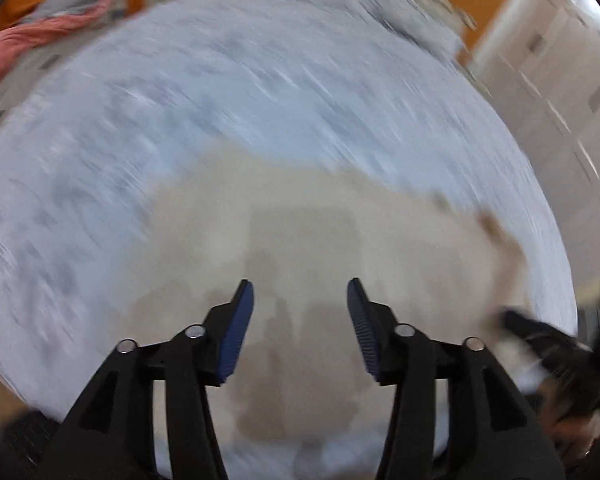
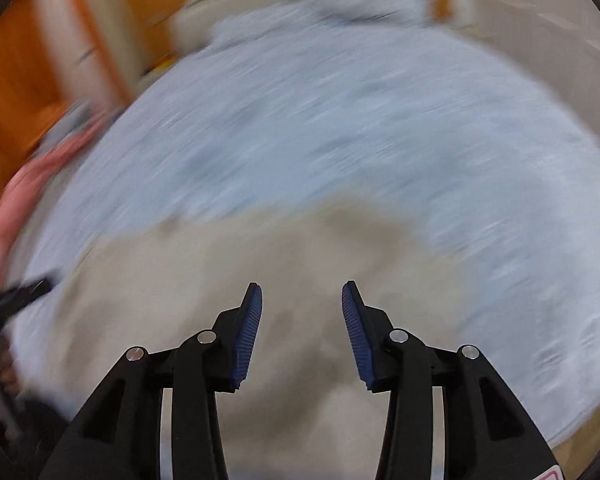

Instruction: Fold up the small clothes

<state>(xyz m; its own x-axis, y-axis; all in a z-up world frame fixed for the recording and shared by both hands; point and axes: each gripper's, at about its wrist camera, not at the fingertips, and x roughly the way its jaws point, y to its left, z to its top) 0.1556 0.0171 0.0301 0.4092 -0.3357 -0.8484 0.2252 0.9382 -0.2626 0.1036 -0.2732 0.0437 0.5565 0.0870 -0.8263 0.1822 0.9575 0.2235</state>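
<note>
Both views motion-blurred. I see a pale blue cover (image 1: pixel 260 92) filling most of each frame. On it lies a beige garment (image 1: pixel 300 240), spread flat, directly under both grippers; detail too smeared to tell the fold. A pink cloth (image 1: pixel 24 44) sits far left, off the cover's edge. My L gripper (image 1: pixel 301 292): jaws apart, nothing btwn them. My R gripper (image 2: pixel 302 294): same, jaws apart, empty, above the garment.

A home bedroom is suggested. A bed covered by a pale blue sheet (image 1: pixel 260 100) is seen. White cupboard doors (image 1: pixel 548 80) and orange walls (image 2: pixel 12 80) are seen far behind.
</note>
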